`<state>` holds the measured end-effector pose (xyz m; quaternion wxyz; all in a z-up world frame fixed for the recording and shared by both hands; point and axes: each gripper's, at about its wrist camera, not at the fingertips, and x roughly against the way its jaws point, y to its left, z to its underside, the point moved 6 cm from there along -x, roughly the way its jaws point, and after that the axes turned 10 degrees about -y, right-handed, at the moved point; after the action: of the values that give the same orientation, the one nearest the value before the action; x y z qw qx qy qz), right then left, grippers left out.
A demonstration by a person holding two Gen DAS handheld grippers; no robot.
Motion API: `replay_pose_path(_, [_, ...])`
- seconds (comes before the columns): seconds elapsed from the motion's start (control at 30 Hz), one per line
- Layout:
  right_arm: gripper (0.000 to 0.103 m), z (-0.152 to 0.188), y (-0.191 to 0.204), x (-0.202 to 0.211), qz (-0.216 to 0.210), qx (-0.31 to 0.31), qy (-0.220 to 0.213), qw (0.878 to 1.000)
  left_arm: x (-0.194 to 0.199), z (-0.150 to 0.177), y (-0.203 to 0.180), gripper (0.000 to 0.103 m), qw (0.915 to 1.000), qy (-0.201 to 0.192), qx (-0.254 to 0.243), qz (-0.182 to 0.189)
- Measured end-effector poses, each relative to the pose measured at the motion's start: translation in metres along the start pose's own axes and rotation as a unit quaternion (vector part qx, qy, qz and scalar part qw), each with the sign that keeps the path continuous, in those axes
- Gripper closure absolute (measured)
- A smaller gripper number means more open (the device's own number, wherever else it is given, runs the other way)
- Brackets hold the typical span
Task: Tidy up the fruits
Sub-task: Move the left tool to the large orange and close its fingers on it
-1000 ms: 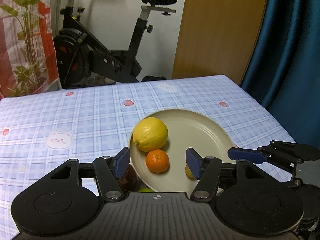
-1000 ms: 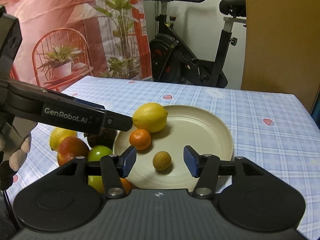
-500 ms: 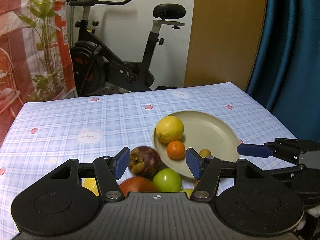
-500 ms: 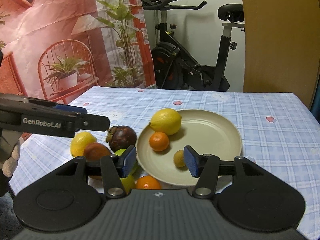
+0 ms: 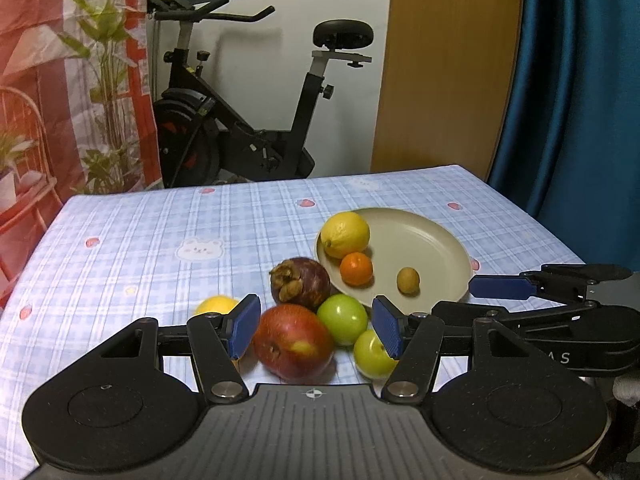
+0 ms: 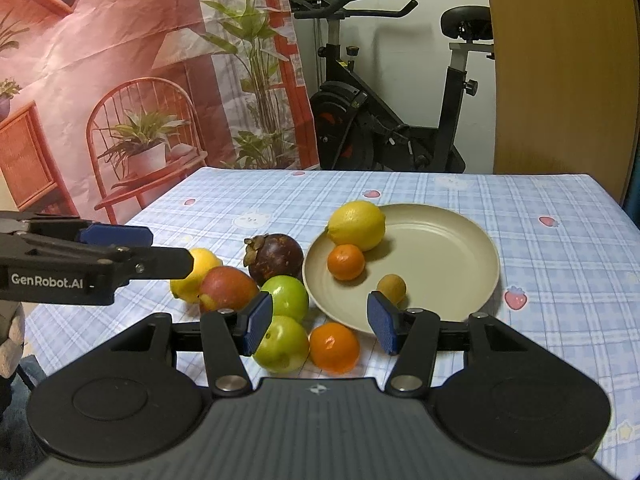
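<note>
Now both hands have pulled back from the plate (image 6: 472,296), so the whole pile of fruit shows. Left gripper (image 5: 316,330) and right gripper (image 6: 320,322) are each partly open and hold nothing. A lemon (image 6: 356,225), a small orange (image 6: 346,262) and a little brown fruit (image 6: 392,288) lie on the plate. Beside it wait the mangosteen (image 6: 276,258), red fruit (image 5: 294,344) and green fruits (image 6: 286,296), likely next

Both handheld tools are matte black: the left gripper (image 5: 316,326) and right gripper (image 6: 320,320) each have blue ribbed pads (image 5: 245,324), silver pivot screws and round hubs. White "GenRobot.AI" lettering marks the left one's side.
</note>
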<state>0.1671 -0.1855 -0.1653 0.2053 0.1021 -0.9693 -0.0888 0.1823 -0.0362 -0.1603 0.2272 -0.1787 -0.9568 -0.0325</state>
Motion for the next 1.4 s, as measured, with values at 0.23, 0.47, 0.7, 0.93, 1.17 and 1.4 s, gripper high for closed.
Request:
replay_pose_path(0.23, [0.047, 0.008, 0.007, 0.002, -0.007, 0.005, 0.006, 1.0, 0.006, 0.014, 0.008, 0.039, 0.9997, 0.006, 0.024, -0.006])
replay_pose_path(0.47, [0.047, 0.013, 0.012, 0.005, -0.013, 0.011, 0.009, 1.0, 0.008, 0.022, 0.008, 0.039, 0.9994, 0.012, 0.031, -0.005])
replay_pose_path(0.7, [0.047, 0.02, 0.015, 0.006, -0.018, 0.011, 0.016, 1.0, 0.009, 0.027, 0.007, 0.039, 0.9992, 0.017, 0.035, -0.003])
replay_pose_path(0.93, [0.047, 0.021, 0.019, 0.007, -0.025, 0.017, 0.017, 0.999, 0.01, 0.029, 0.006, 0.039, 0.9991, 0.02, 0.037, 0.001])
replay_pose_path(1.17, [0.047, 0.025, 0.021, 0.009, -0.028, 0.02, 0.02, 0.999, 0.01, 0.031, 0.009, 0.039, 0.9986, 0.026, 0.045, 0.002])
replay_pose_path(1.4, [0.047, 0.033, 0.026, 0.01, -0.039, 0.028, 0.03, 0.998, 0.01, 0.035, 0.012, 0.039, 0.9974, 0.034, 0.062, 0.012])
